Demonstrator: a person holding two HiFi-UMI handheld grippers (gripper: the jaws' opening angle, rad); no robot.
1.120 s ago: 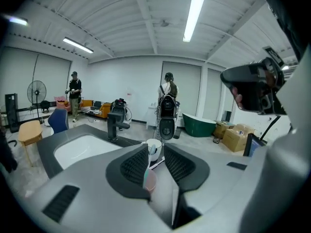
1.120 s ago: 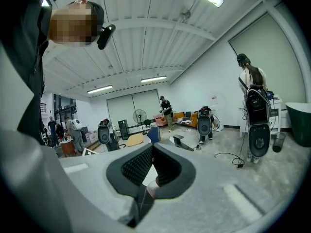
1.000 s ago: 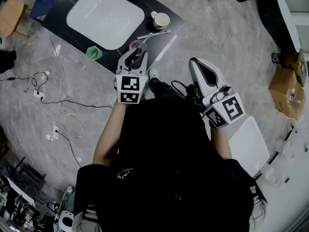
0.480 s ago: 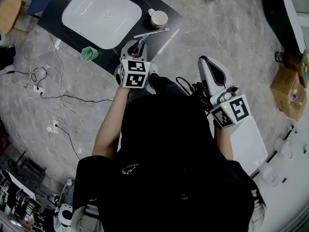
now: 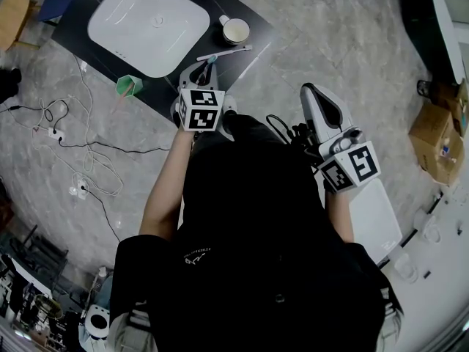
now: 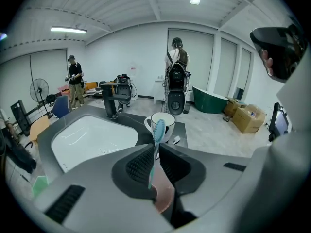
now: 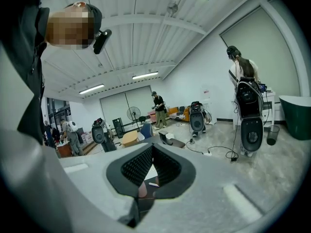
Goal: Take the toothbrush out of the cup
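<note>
Left hand-held gripper reaches over the dark surface, beside a white sink basin and a white mug in the head view, while the right hand-held gripper hangs well apart over the grey floor. In the left gripper view, the jaws are closing around the handle of the blue-green toothbrush, which stands tilted in the pink cup. The pads flank it, but no firm clamp shows, so the lift out appears to lie wholly ahead. In the right gripper view, the jaws stand apart, holding nothing. Beyond lies an open workroom with people, a fan and cardboard boxes.
</note>
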